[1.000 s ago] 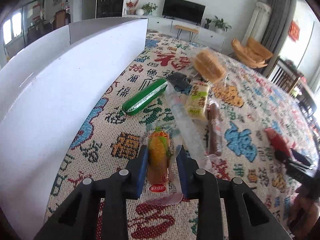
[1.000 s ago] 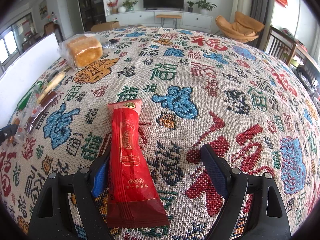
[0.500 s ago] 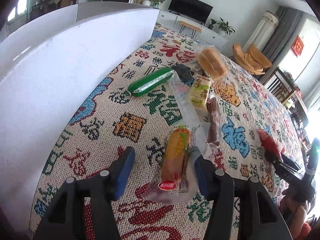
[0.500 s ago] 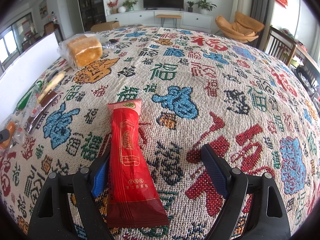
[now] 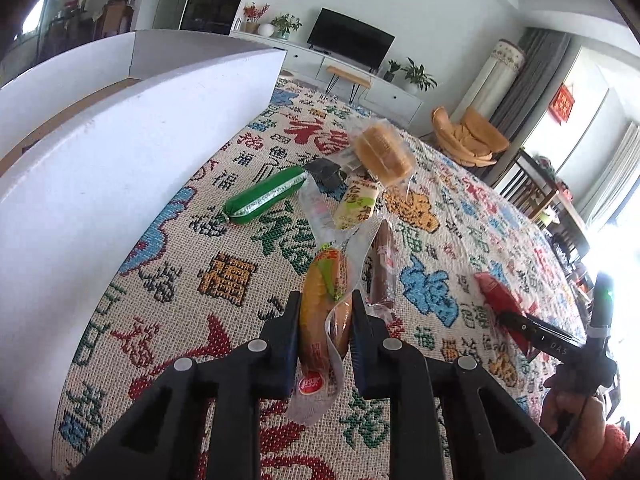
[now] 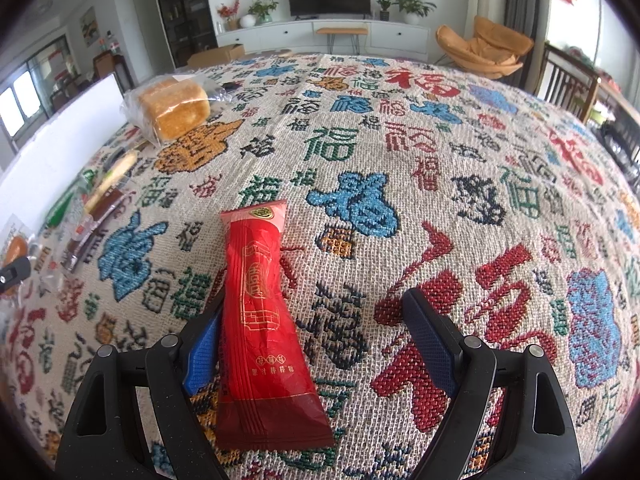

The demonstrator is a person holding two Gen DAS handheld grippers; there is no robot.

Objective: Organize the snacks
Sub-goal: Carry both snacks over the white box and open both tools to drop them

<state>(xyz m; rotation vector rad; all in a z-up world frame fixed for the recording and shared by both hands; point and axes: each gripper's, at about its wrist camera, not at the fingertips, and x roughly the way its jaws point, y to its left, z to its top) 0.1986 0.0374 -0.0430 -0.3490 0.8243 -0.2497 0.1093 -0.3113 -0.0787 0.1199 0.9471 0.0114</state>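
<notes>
An orange and yellow corn sausage in a clear packet [image 5: 324, 292] sits between the pads of my left gripper [image 5: 326, 300], whose jaws are closing and press it on both sides. Its sealed tail hangs below the fingers over the patterned cloth [image 5: 224, 276]. In the right wrist view a long red snack packet [image 6: 260, 292] lies on the cloth, resting against the inner side of the left finger of my right gripper [image 6: 316, 308]. That gripper stands wide open, and its right finger is well apart from the packet.
A tall white box [image 5: 120, 152] stands along the left. Beyond the left gripper lie a green sausage [image 5: 266, 196], a brown sausage [image 5: 382, 268], a yellow-green packet [image 5: 356, 200], a black packet [image 5: 326, 170] and wrapped bread [image 5: 382, 152]. A hand holds the right gripper [image 5: 516, 320].
My left gripper let go of the corn sausage packet, opened wide, then closed on it again. The right gripper and the red packet have stayed put.
</notes>
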